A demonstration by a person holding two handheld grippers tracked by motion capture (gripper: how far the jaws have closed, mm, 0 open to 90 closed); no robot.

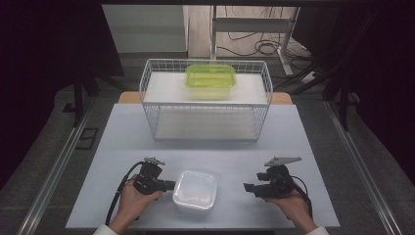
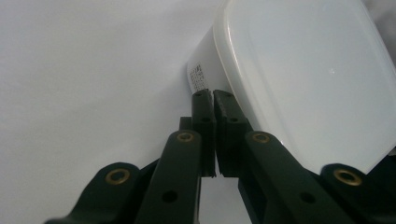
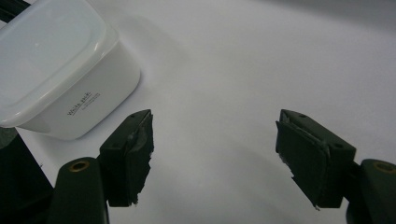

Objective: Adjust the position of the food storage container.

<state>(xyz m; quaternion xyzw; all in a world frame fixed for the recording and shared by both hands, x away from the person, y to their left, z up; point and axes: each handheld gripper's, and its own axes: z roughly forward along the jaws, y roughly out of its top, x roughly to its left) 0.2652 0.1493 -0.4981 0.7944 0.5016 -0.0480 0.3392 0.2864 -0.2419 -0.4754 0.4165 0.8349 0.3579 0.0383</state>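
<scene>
Translucent white lidded plastic box [image 1: 195, 190] sits near-centre on the pale table [image 1: 293, 147], between my two tongs. Left gripper [image 1: 169, 185], jaws nearly together on nothing, touches its left wall; the closer one. Right gripper [image 1: 248, 188], jaws wide and empty, stands apart to its right. Box's long axis unclear.

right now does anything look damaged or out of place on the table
The pads of the right tool look worn: the edges of its pads are ragged and chipped. Otherwise nothing stands out: the white container sits flat with its lid on, and the green container rests level on the wire rack.
</scene>
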